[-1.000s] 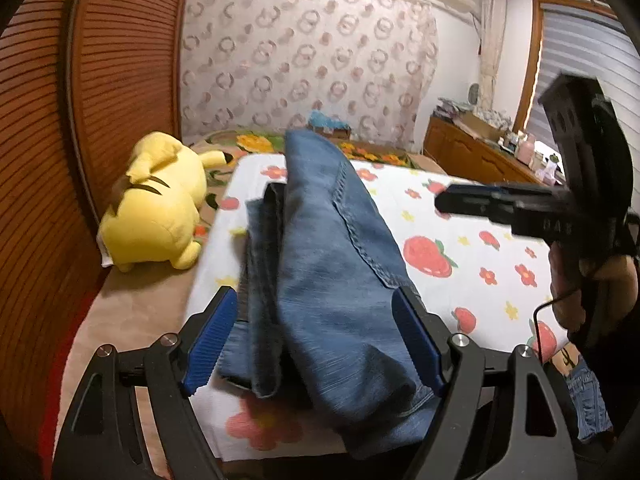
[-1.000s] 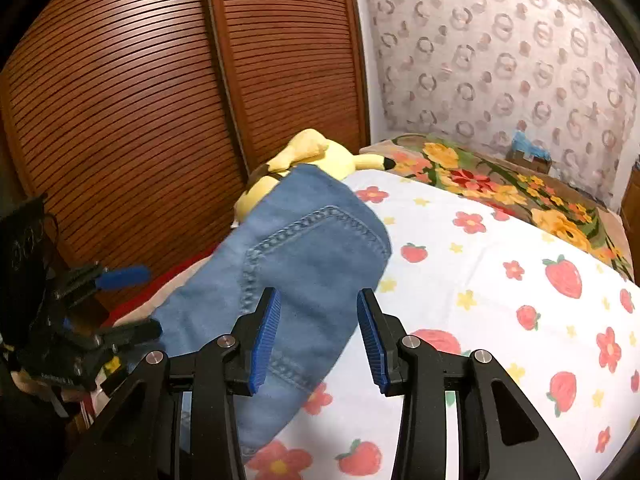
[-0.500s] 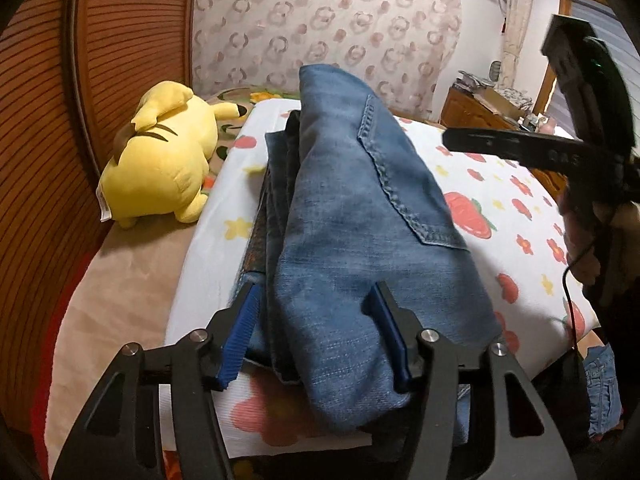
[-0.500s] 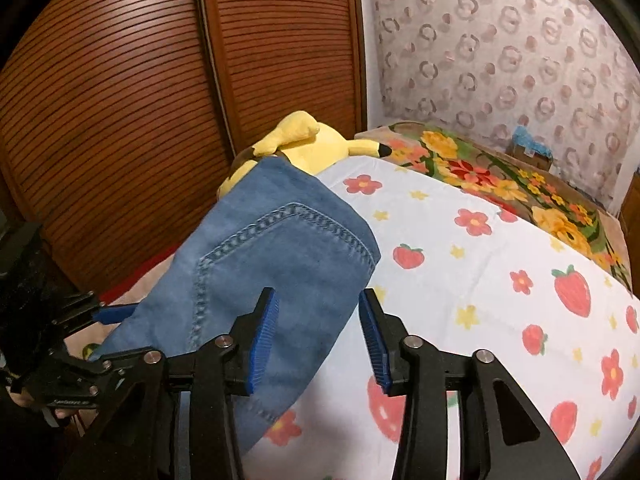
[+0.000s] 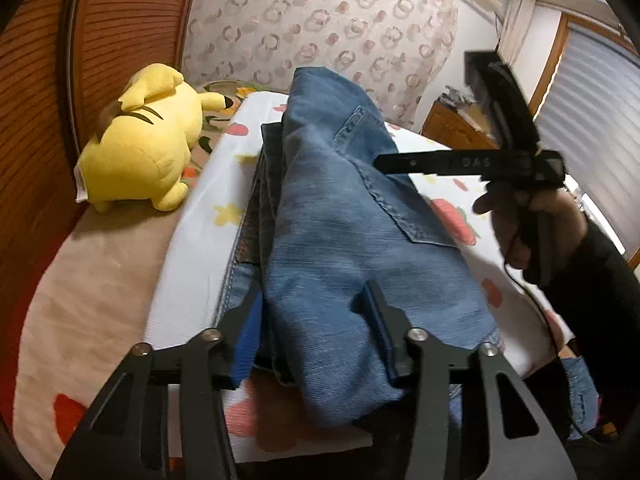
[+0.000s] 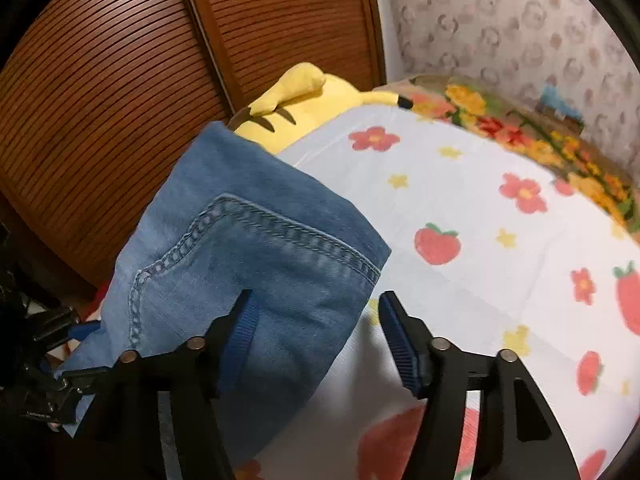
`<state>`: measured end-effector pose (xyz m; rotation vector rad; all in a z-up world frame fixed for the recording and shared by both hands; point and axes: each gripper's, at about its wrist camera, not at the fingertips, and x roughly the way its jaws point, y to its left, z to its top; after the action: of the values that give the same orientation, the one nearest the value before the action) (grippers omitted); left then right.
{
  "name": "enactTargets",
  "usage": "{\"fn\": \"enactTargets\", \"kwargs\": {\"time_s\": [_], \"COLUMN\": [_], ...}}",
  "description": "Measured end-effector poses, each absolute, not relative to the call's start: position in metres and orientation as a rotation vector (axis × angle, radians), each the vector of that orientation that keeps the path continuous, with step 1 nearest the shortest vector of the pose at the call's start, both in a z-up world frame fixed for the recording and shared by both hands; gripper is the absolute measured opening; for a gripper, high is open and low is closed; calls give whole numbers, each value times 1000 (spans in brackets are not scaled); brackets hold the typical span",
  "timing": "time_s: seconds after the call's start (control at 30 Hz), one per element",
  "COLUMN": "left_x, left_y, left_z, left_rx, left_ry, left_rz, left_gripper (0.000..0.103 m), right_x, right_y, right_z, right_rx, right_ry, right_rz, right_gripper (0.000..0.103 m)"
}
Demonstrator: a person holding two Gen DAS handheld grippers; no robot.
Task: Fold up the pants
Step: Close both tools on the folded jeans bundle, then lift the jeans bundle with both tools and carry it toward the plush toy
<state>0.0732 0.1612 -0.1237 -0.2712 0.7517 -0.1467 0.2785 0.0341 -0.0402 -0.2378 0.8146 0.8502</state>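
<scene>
Pants [image 5: 344,216] lie stacked in several denim layers on the bed [image 5: 192,248], between the left gripper [image 5: 312,320] fingers, which close on the near end. Right gripper [image 6: 316,320] gapes, holding nothing, pants ahead-left of it. Folding looks mostly done; likely a final tidy left.

My left claw [image 5: 316,332] buries its fingertips in jeans [image 5: 352,248] (grip unclear); their lower end runs off-frame.

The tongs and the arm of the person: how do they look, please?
Both tongs, left and right, are black angular frames with silver rivets and ribbed blue pads. The right one shows pale letters "DAS", a thin black cable, and a black sleeve.
</scene>
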Motion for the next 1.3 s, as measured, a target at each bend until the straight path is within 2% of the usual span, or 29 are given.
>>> {"fn": "enactTargets", "kwargs": {"time_s": [0.27,0.3,0.4,0.47,0.53,0.9,1.1,1.3], "left_x": [69,67,65,64,61,53,82,148], "left_y": [162,163,164,164,166,193,219,237], "left_z": [-125,-125,-123,-120,-116,-66,-39,-21], "left_rx": [-317,-326,-333,-322,-332,-339,-329,-285], "left_ry": [737,734,724,714,701,565,514,509], "left_rz": [-170,-174,-179,-177,-177,-142,-132,-110], "left_gripper": [38,35,27,21,17,14,14,14], "right_x": [300,301,301,300,289,248,270,326], "right_y": [24,23,19,16,16,36,49,67], "right_z": [-52,-54,-57,-54,-44,29,57,69], "right_rx": [-129,-121,-98,-71,-84,-136,-110,-67], "right_ry": [867,867,861,852,784,611,581,562], "right_rz": [989,998,1017,1045,1050,1118,1132,1111], "right_gripper": [66,66,50,27,22,19,19,19]}}
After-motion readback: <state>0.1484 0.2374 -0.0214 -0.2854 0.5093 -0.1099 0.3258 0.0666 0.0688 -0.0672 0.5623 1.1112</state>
